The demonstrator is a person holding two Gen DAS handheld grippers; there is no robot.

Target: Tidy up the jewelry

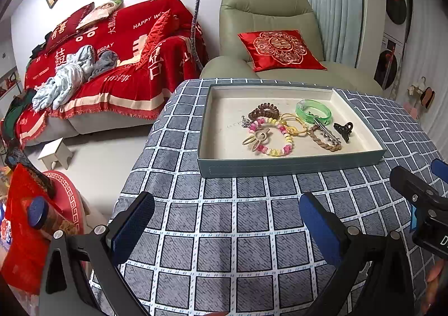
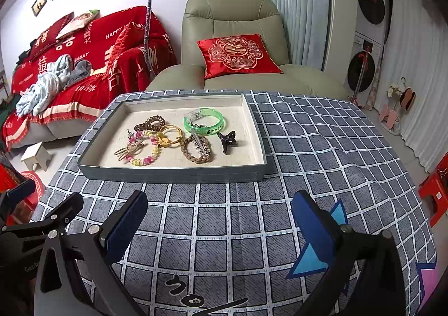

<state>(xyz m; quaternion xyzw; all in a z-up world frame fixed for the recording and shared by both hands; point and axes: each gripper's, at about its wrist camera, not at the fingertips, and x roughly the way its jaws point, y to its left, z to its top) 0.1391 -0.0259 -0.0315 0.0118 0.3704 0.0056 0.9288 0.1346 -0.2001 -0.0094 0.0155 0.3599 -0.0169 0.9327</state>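
A shallow grey tray [image 1: 288, 166] [image 2: 170, 174] with a cream lining rests on the checked tablecloth. Inside lie a green bangle [image 1: 313, 111] [image 2: 203, 121], a pink-and-yellow bead bracelet [image 1: 275, 135] [image 2: 142, 148], a brown coil hair tie [image 1: 263, 111] [image 2: 149, 122], yellow rings [image 1: 292, 124] [image 2: 169, 135], a braided brown band [image 1: 324, 139] [image 2: 196, 152], a silver clip [image 2: 200, 142] and a dark claw clip [image 1: 343, 131] [image 2: 227, 142]. My left gripper [image 1: 228, 227] and right gripper [image 2: 219, 227] both hover open over bare cloth in front of the tray, holding nothing.
The table [image 2: 322, 148] is covered by a blue-grey checked cloth. Beyond it stand a green armchair [image 1: 268, 13] with a red cushion [image 2: 236, 54] and a sofa under a red blanket [image 1: 117, 44]. A small white stool [image 1: 54, 152] sits on the floor at left. The other gripper [image 1: 420, 198] shows at right.
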